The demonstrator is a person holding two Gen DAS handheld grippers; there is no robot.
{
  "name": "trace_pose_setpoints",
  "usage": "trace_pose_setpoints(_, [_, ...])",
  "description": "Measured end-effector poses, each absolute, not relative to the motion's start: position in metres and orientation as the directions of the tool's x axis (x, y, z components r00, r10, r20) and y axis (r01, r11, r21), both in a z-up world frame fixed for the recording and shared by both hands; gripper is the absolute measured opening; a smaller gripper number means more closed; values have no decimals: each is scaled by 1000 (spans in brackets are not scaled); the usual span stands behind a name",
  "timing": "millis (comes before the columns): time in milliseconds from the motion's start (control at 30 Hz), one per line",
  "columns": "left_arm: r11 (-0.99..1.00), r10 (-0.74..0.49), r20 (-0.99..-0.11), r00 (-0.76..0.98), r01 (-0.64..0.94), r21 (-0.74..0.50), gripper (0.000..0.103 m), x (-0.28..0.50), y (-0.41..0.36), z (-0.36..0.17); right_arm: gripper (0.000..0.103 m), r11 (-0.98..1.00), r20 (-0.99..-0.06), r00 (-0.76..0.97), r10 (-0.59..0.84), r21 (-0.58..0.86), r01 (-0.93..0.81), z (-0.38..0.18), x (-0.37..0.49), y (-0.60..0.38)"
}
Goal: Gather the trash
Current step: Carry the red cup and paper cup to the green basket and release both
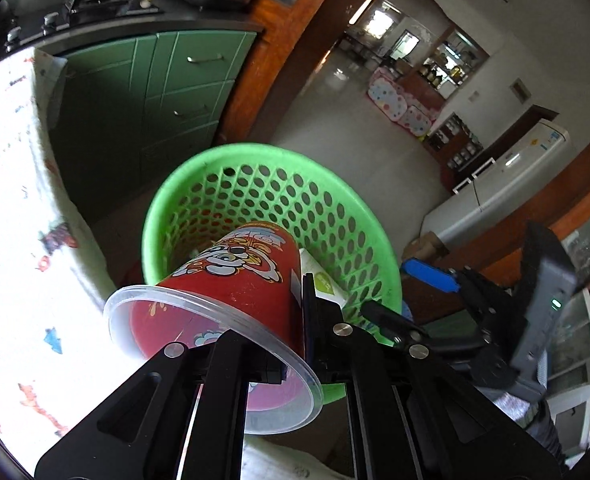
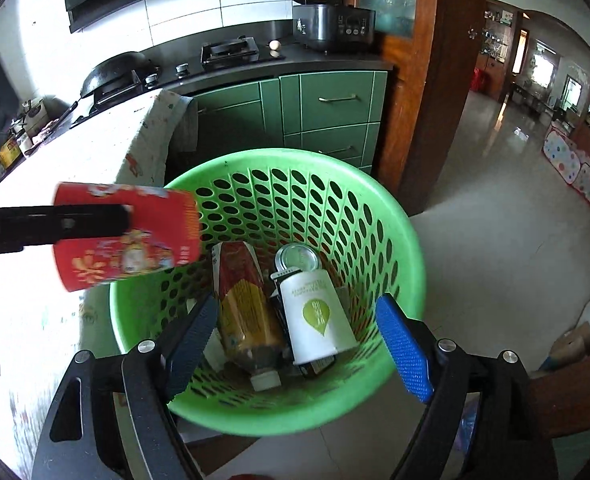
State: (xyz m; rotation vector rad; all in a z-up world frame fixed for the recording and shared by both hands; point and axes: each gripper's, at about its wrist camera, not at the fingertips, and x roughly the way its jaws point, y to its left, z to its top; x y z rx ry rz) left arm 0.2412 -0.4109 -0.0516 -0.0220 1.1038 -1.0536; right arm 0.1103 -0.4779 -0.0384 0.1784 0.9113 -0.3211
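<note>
our left gripper [image 1: 295, 320] sits nearest the lens, its 2 fingers pinching a red paper cup [image 1: 231, 280] across the body, near the clear plastic lid [image 1: 199, 304] that caps its wide end. we hold the cup on its side, narrow base pointing forward over the near rim of the green basket [image 1: 351, 216]. from the right wrist view the cup [image 2: 127, 236] hangs level at the basket's left rim [image 2: 411, 240], base end just over the opening, wide end outside it above the patterned tablecloth [image 2: 135, 140].

we judge this to be the drop-off step for the cup: it is carried to the bin but not yet released. the next move calls for bringing it further over the opening, then parting the left fingers so it falls clear of the rim; released now, it might catch the edge and tip back out.

our right gripper [image 2: 299, 344] hovers above the basket with its blue pads [image 2: 403, 348] spread wide, holding and touching nothing. already inside lie 1 white cup [image 2: 315, 320], 1 crushed bottle [image 2: 247, 304] and 1 can [image 2: 297, 258].
</note>
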Motion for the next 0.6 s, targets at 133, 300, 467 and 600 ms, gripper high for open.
trace_pose_setpoints(133, [547,-688,-725,25,674,-497,8,238,-421,-62,80,935,-787,584,-200,25,354,-32,99,-476])
trace_pose_setpoints(300, [541,-697,-717,18,670,-509,41,234,-422,-64,82,931,-773,604,-196,47,362,-26,90,-476])
trace_pose_setpoints(467, [529,-712,-702,30,680,-507,46,229,-417,-60,84,925,-766,613,-194,65,375,-23,82,-472])
trace_pose_setpoints(600, [536,-712,-699,59,689,-487,53,223,-403,-50,86,919,-747,631,-209,71,388,-18,75,-464])
